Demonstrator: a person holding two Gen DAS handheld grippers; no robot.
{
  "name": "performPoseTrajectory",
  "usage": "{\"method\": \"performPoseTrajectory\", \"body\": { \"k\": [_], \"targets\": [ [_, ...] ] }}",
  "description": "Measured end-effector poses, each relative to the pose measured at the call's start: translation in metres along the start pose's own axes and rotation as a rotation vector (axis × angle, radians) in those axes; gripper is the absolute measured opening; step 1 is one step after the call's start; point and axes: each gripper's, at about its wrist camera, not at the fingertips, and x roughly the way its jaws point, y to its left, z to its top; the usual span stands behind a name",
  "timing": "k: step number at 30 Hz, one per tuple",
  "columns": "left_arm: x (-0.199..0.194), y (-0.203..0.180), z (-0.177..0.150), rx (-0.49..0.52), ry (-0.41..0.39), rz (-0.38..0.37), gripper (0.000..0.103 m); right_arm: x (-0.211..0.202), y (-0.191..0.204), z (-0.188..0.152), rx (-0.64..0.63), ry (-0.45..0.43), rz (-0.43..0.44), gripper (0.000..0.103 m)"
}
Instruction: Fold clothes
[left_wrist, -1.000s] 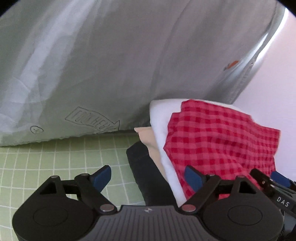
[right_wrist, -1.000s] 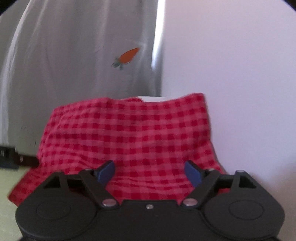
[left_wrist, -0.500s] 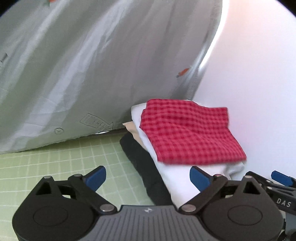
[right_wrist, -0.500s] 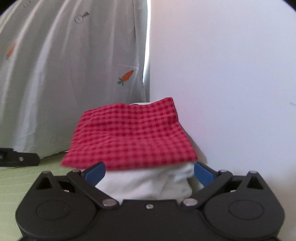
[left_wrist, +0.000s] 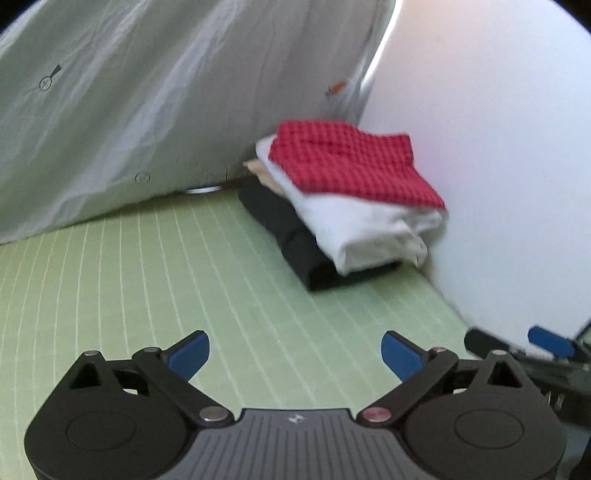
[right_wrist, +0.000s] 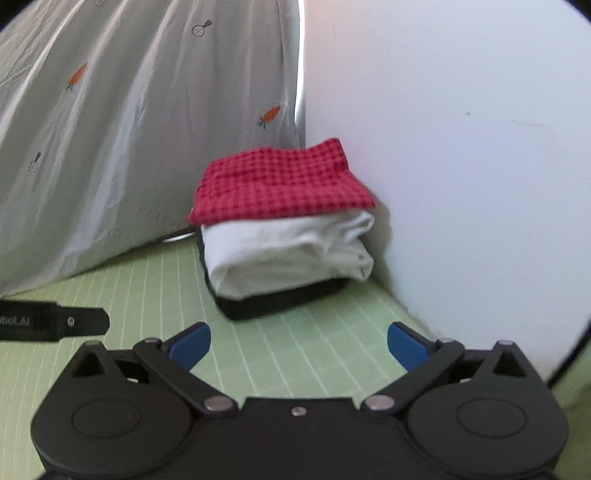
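Observation:
A folded red checked cloth (left_wrist: 351, 166) (right_wrist: 280, 184) lies on top of a stack of folded clothes in the corner. Under it are a white garment (left_wrist: 369, 229) (right_wrist: 288, 254), a beige one (left_wrist: 258, 171) and a black one (left_wrist: 291, 236) (right_wrist: 280, 301) at the bottom. My left gripper (left_wrist: 295, 354) is open over bare mat, well short of the stack, with nothing between its blue pads. My right gripper (right_wrist: 299, 345) is open too, empty, a little in front of the stack. Its blue tip (left_wrist: 550, 341) shows at the right edge of the left wrist view.
The stack rests on a green gridded mat (left_wrist: 184, 280) (right_wrist: 314, 365). A grey curtain with small carrot prints (left_wrist: 147, 92) (right_wrist: 129, 129) hangs behind it. A white wall (left_wrist: 498, 147) (right_wrist: 461, 166) bounds the right side, close against the stack.
Both grippers have drawn back from the stack, which now looks smaller and farther off. The red checked cloth, earlier right in front of the pads, stays on top. The jaws stand slightly wider.

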Motion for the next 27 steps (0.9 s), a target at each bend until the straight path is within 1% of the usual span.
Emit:
{"method": "performPoseTrajectory", "body": {
  "k": [3,8,10,15,24,27],
  "targets": [
    [-0.009,-0.002,-0.019,0.018,0.016,0.014,0.099,-0.008,-0.002,-0.008,0.01,0.012,0.015,0.103],
    [-0.02,-0.002,-0.031,0.012,0.017,0.023,0.099,-0.018,0.0,-0.018,-0.001,0.025,0.039,0.103],
    [-0.024,-0.001,-0.033,0.016,0.011,0.028,0.099,-0.02,0.0,-0.019,-0.006,0.026,0.05,0.103],
    [-0.033,-0.002,-0.037,0.035,-0.017,0.013,0.099,-0.025,0.003,-0.02,-0.019,0.021,0.05,0.103],
    [-0.039,-0.007,-0.038,0.077,-0.056,0.016,0.099,-0.028,0.004,-0.022,-0.022,0.021,0.041,0.103],
    [-0.039,-0.008,-0.037,0.088,-0.057,0.007,0.099,-0.028,0.003,-0.021,-0.016,0.022,0.034,0.103]
  ]
}}
